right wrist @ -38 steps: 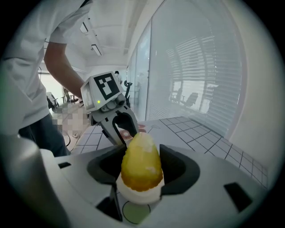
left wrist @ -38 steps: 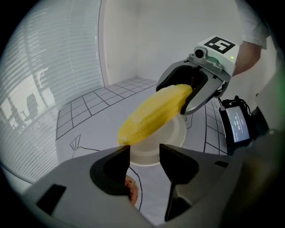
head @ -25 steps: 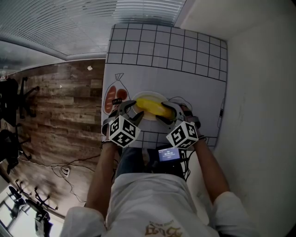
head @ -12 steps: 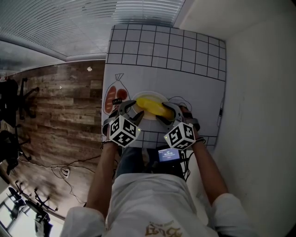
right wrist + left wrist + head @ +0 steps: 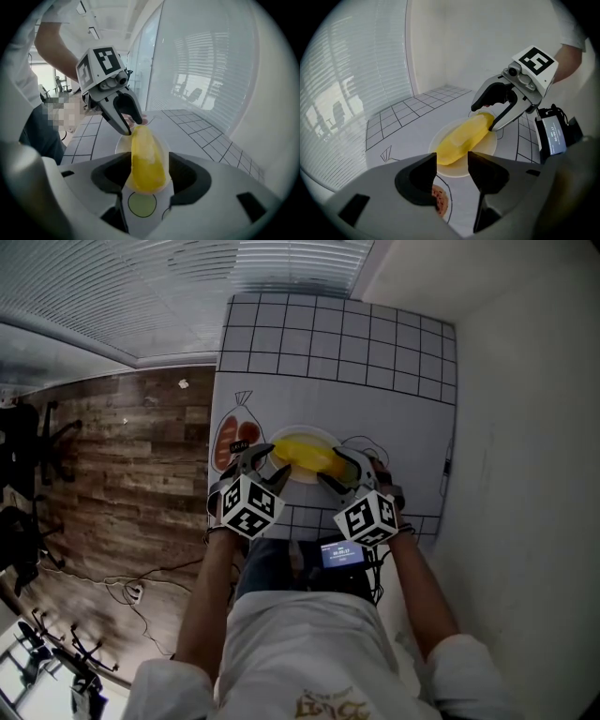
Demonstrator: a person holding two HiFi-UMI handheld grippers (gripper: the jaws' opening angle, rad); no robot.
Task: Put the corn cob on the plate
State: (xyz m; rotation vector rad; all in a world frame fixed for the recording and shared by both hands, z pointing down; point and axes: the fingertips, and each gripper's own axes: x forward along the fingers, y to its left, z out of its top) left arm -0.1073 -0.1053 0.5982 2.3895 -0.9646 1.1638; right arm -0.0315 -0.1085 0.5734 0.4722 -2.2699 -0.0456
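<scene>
We are finding the right gripper (image 5: 148, 161) with jaws spread, loosely straddling the near end of the corn cob (image 5: 464, 140) and pinching nothing. The left gripper (image 5: 451, 159) is standing spread and empty just short of it. The cob is lying on the plate (image 5: 485, 149), as required. We are judging this the release stage, calling for withdrawal without nudging it. Count: one cob, one plate, two grippers.

The left claw (image 5: 452, 165) and right claw (image 5: 149, 166) face each other, jaws apart.
</scene>
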